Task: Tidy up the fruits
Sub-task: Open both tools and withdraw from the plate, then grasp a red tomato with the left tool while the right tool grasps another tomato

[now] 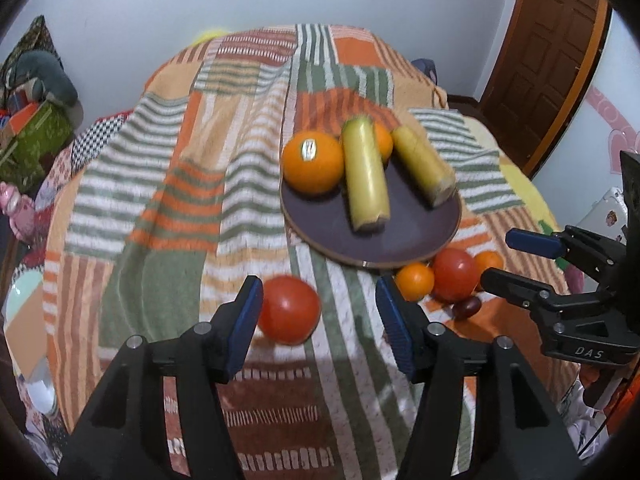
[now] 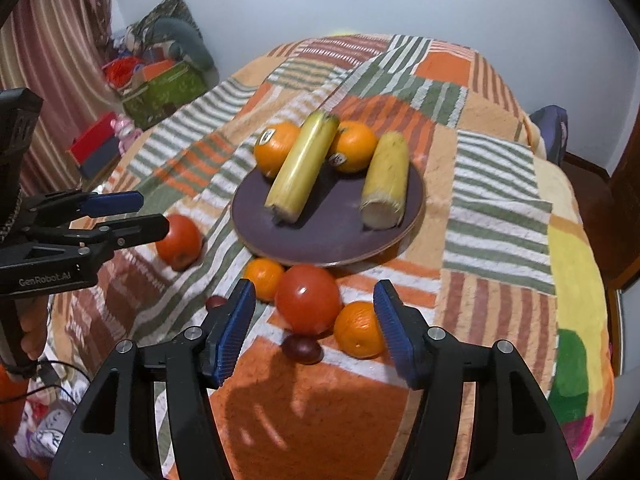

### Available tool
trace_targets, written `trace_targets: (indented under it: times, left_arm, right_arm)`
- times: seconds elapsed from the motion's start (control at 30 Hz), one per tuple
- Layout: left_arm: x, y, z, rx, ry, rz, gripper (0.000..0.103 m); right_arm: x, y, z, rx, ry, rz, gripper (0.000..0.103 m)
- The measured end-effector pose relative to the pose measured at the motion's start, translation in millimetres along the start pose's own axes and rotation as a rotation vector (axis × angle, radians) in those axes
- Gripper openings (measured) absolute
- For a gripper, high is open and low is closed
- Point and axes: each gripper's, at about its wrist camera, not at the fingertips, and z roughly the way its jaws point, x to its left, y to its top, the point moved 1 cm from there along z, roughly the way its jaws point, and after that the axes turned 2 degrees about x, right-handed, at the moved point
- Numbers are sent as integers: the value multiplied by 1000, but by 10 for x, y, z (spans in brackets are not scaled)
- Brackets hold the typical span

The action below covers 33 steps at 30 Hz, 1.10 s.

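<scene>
Gathering of loose fruit onto the plate appears to be the step in hand. The left gripper is held wide open and empty, low over the striped blanket, with the lone tomato just beside its left pad. A small shift leftward is judged necessary so that this tomato is centred between the jaws before closing.

Right of it, the right gripper is likewise spread wide, nothing gripped, with a second tomato framed between its pads but not touched. A gentle squeeze would be called for, the skin being soft, and crowding by neighbouring fruit is a likely nuisance.

Count, left to right. On the plate: two large oranges, two yellowish cylindrical pieces, possibly cane or corn; identity cannot be told. Off the plate, near its front rim: two tomatoes, two small oranges, two small dark red fruits. Six pieces remain unplaced.
</scene>
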Motion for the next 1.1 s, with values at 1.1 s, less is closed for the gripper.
trace_targets:
  times: [1.1]
  left_arm:
    - [366,-30,588,68,13,-89,53]
  right_arm:
    - [113,25,344,91,6,-98,47]
